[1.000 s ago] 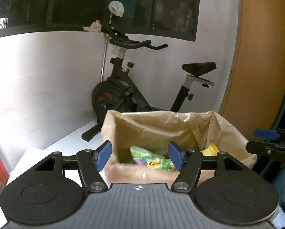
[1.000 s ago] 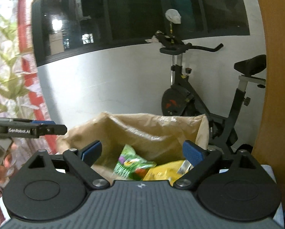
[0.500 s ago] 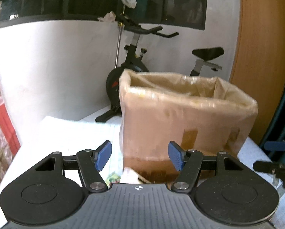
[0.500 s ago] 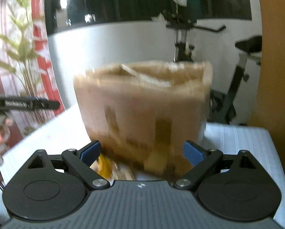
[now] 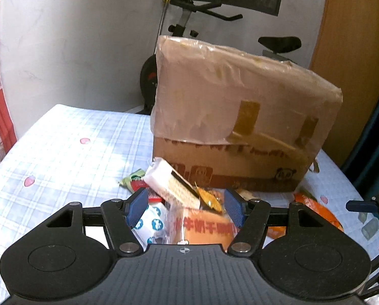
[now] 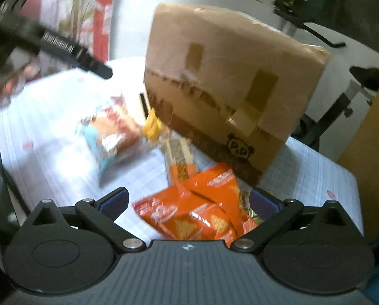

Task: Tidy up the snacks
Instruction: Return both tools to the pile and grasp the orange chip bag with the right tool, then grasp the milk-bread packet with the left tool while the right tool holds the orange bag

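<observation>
Snacks lie heaped on the checked desk (image 5: pixel 70 137) against the front of the cardboard box (image 5: pixel 240 117), largest first: orange chip bag (image 6: pixel 202 211), orange-labelled pack (image 5: pixel 204 228), white wafer pack (image 5: pixel 169 185). Left claw (image 5: pixel 185 207) released, hovering over the pile, gripping nothing. Right claw (image 6: pixel 189 200) opening, chip bag between its jaws, apparently untouched; view blurred.

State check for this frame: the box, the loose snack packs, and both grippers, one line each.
Cardboard box: upright on the table, plastic liner folded over its rim.
Orange snack bag: lying on the checked tablecloth, between the right gripper's jaws, not pinched.
White wafer pack: propped tilted on the snack pile.
Left gripper: open, empty.
Right gripper: jaws opening.
</observation>
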Tool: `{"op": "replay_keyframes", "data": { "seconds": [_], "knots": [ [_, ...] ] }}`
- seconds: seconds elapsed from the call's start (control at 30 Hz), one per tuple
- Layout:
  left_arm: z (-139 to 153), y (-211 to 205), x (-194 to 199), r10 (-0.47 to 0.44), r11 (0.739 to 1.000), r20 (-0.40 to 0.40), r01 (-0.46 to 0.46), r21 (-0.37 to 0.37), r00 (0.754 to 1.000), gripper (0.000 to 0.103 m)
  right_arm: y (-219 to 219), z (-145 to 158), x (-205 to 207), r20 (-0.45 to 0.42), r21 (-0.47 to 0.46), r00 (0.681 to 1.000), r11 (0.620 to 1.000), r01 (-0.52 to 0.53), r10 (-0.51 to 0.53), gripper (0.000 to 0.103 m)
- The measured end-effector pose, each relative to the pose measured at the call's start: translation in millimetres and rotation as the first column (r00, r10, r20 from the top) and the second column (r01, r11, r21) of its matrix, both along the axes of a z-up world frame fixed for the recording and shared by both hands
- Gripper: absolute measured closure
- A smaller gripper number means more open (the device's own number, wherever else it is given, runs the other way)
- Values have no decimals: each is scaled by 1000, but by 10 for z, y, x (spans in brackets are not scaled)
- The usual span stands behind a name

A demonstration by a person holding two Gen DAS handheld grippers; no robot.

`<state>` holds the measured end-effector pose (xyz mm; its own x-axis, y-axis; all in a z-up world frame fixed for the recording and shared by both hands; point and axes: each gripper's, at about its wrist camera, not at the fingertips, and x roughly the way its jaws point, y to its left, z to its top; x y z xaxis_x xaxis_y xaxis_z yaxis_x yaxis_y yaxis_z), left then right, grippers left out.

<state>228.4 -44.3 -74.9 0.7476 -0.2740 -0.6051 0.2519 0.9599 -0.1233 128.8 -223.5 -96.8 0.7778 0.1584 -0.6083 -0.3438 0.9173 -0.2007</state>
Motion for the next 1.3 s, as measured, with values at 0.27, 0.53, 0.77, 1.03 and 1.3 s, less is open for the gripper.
{"op": "replay_keyframes", "data": {
  "seconds": [0.27,0.53,0.77,1.03,1.3],
  "knots": [
    [-90,15,-54,-6,1000,-18,6,-2,1000,34,10,-250,104,-37,-96,999,995,22,-25,0],
    [-220,9,-41,-10,1000,-55,9,-5,998,34,-76,-365,268,-40,-29,994,995,96,-97,28],
    [-400,-87,-4,-45,999,-92,46,7,995,34,-77,-319,243,-13,138,987,977,163,-163,30],
    [-580,-376,89,-91,992,-102,99,77,991,19,-102,-262,312,-22,205,974,953,223,-224,30],
    [-777,-597,176,-117,978,-91,130,164,989,10,-127,-252,348,-29,219,970,945,243,-243,30]
  ]
}}
